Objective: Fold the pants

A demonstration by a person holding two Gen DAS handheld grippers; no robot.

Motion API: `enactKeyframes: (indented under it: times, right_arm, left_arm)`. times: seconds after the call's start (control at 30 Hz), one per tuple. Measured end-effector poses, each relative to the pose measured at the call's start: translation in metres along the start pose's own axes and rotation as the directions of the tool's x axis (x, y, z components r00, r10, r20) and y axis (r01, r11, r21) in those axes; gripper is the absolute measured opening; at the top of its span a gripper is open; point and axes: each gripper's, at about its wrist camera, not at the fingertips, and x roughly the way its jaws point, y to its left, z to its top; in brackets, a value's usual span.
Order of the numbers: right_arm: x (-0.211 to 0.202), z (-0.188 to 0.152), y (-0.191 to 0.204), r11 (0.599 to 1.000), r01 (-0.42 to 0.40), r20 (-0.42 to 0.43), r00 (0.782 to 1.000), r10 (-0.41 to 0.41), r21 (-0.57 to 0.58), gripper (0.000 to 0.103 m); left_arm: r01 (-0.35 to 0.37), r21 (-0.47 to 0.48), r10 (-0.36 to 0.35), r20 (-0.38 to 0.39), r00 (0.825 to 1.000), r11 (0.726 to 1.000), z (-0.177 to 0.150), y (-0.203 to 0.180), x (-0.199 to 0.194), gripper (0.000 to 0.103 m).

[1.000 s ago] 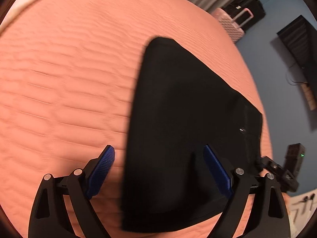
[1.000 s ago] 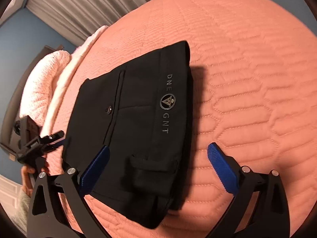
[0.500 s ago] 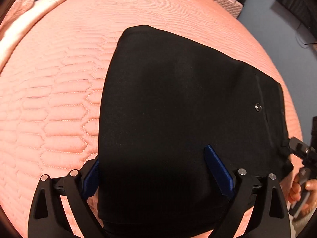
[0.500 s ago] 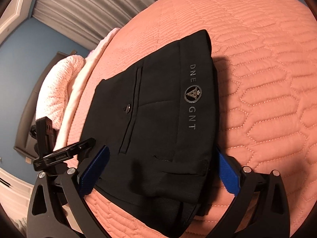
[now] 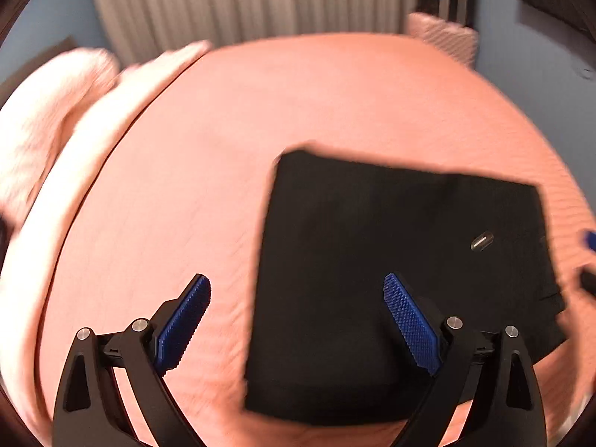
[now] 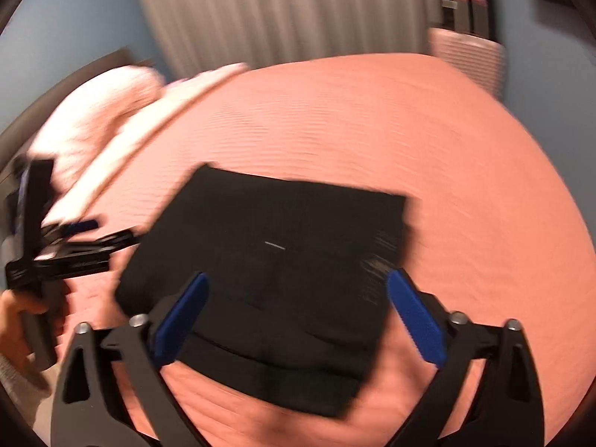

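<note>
- The left tongs [image 5: 296,320] stand spread wide with nothing between the blue ribbed pads [image 5: 184,322]; one pad hangs above bare quilt, the other above the near part of the pants, without pressing on them.
- The right tongs [image 6: 298,316] are also apart and empty, and their jaws are closing a little; the garment lies beneath them, untouched as far as the blurred view lets me judge.
- Neither tool grips anything, which suits a fold that looks finished: I judge both are clear of the cloth so the packet is not disturbed.
- At the left edge of the bed a pale, fluffy blanket [image 5: 44,119] lies bunched.
- The bed [image 5: 298,104] wears a salmon quilted cover, soft and slightly ridged.
- The black pants [image 5: 402,272] rest flat toward the near right part of the bed, folded into a compact, roughly square packet with crisp edges; the fabric looks matte and smooth.
- A small metal snap [image 5: 481,241] glints on the top layer near its right edge.
- Beyond the far right corner of the bed stands a ribbed pink suitcase [image 5: 445,35].
</note>
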Motion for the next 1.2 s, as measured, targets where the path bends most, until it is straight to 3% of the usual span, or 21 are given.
enactKeyframes:
  times: [0.1,0.13,0.2,0.23,0.27,0.3,0.33,0.37,0.43,0.53,0.6,0.63,0.73,0.8,0.87,0.9,1.0,1.07,1.13,1.17,1.2]
  right_arm:
    - [0.046,0.035,-0.004,0.996,-0.065,-0.034,0.997,0.068,0.069,0.075]
    - [0.059,0.042,-0.008,0.995,-0.055,-0.058,0.996,0.060,0.083,0.065]
    - [0.092,0.050,-0.030,0.989,-0.048,-0.135,0.989,0.067,0.137,0.064]
    - [0.102,0.048,-0.038,0.989,-0.019,-0.168,0.985,0.043,0.147,0.063]
    - [0.107,0.046,-0.048,0.990,0.001,-0.187,0.982,0.026,0.140,0.042]
    - [0.105,0.042,-0.064,0.988,-0.007,-0.181,0.983,0.035,0.153,0.032]
    - [0.101,0.038,-0.079,0.979,-0.015,-0.168,0.984,0.050,0.202,0.008]
    - [0.094,0.034,-0.092,0.966,0.001,-0.155,0.987,0.040,0.259,0.005]
    - [0.069,0.029,-0.098,0.951,0.037,-0.101,0.995,-0.006,0.307,0.012]
    - [0.053,0.013,-0.057,0.984,-0.050,-0.118,0.990,0.071,0.170,0.012]
    - [0.069,-0.010,-0.031,1.000,0.012,-0.203,0.979,-0.010,0.008,0.025]
    - [0.074,-0.018,-0.031,0.999,0.038,-0.207,0.977,-0.040,-0.011,0.027]
    - [0.048,-0.027,-0.046,0.988,0.068,-0.154,0.987,-0.046,0.139,0.028]
    - [0.021,-0.035,-0.054,0.977,0.086,-0.134,0.989,-0.060,0.197,0.041]
    - [0.011,-0.046,-0.060,0.973,0.054,-0.135,0.991,-0.024,0.223,0.078]
    - [0.009,-0.053,-0.064,0.970,0.038,-0.131,0.991,-0.007,0.240,0.095]
    - [0.025,-0.065,-0.075,0.940,-0.068,-0.145,0.982,0.123,0.336,0.095]
    - [0.041,-0.070,-0.079,0.900,-0.135,-0.120,0.972,0.201,0.415,0.095]
    - [0.039,-0.077,-0.077,0.885,-0.167,-0.077,0.972,0.221,0.436,0.095]
    - [0.042,-0.076,-0.075,0.874,-0.203,-0.053,0.967,0.251,0.442,0.095]
    - [0.046,-0.075,-0.075,0.853,-0.251,-0.030,0.954,0.297,0.457,0.095]
  left_arm:
    - [0.058,0.069,-0.056,-0.033,0.998,0.996,0.045,-0.031,0.039,0.091]
    - [0.038,0.072,-0.032,-0.084,0.996,0.997,0.058,-0.034,0.062,0.092]
    - [0.022,0.054,-0.013,-0.169,0.985,0.998,0.074,-0.033,0.104,0.092]
    - [-0.004,0.047,0.013,-0.200,0.980,0.999,0.075,-0.028,0.120,0.098]
    - [0.010,0.039,-0.001,-0.216,0.976,0.999,0.071,-0.019,0.129,0.098]
    - [0.058,-0.018,-0.060,-0.211,0.976,0.998,0.073,-0.005,0.136,0.098]
    - [0.066,-0.061,-0.077,-0.208,0.975,0.996,0.073,0.008,0.136,0.098]
    - [0.022,-0.107,-0.044,-0.210,0.977,0.994,0.075,0.025,0.135,0.098]
    - [-0.068,-0.149,0.040,-0.187,0.982,0.986,0.073,0.048,0.123,0.094]
    - [0.020,-0.232,-0.050,-0.126,0.991,0.973,0.045,0.078,0.092,0.096]
    - [0.010,-0.210,-0.046,-0.163,0.986,0.978,0.024,0.075,0.092,0.096]
    - [-0.014,-0.166,-0.020,-0.201,0.979,0.986,0.013,0.071,0.099,0.098]
    - [0.002,-0.209,-0.044,-0.195,0.980,0.978,-0.014,0.084,0.088,0.098]
    - [0.007,-0.258,-0.057,-0.186,0.981,0.966,-0.028,0.102,0.066,0.097]
    - [0.103,-0.301,-0.161,-0.173,0.972,0.948,-0.039,0.112,0.056,0.097]
    - [0.173,-0.350,-0.242,-0.162,0.957,0.921,-0.049,0.119,0.055,0.097]
    - [0.307,-0.467,-0.407,-0.129,0.904,0.829,-0.073,0.132,0.066,0.097]
    - [0.326,-0.458,-0.409,-0.092,0.908,0.827,-0.077,0.136,0.065,0.097]
    - [0.329,-0.438,-0.405,-0.089,0.910,0.837,-0.078,0.131,0.063,0.098]
    - [0.341,-0.432,-0.414,-0.085,0.906,0.835,-0.084,0.118,0.055,0.098]
    - [0.385,-0.433,-0.457,-0.073,0.887,0.815,-0.084,0.112,0.056,0.098]
